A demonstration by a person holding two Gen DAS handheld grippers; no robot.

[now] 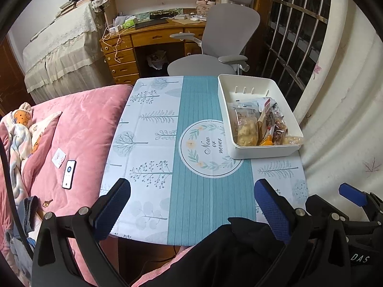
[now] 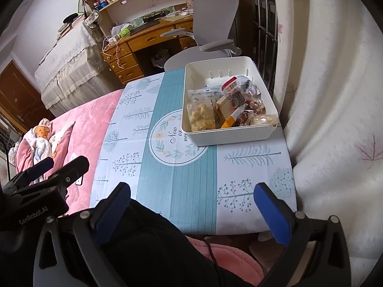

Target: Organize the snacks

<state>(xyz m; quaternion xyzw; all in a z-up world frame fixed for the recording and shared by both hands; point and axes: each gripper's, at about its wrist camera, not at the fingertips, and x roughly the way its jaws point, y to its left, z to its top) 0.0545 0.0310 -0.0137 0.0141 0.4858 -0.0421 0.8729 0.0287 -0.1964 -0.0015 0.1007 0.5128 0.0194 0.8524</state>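
A white plastic bin (image 1: 246,83) (image 2: 227,135) stands on the table's far right corner. Several wrapped snacks (image 1: 259,125) (image 2: 227,110) lie inside it, among them a clear bag of pale puffs (image 1: 246,131) (image 2: 202,117) and dark red packets (image 2: 256,106). My left gripper (image 1: 191,206) is open and empty, held above the table's near edge. My right gripper (image 2: 191,205) is open and empty too, above the near edge, well short of the bin. In the left wrist view the right gripper (image 1: 354,197) shows at the lower right.
The table wears a blue and white cloth with tree prints (image 1: 153,143) (image 2: 251,174). A pink bed (image 1: 79,129) with a phone (image 1: 69,174) lies left. A grey office chair (image 1: 227,33) and wooden desk (image 1: 148,38) stand behind. A curtain (image 2: 335,119) hangs right.
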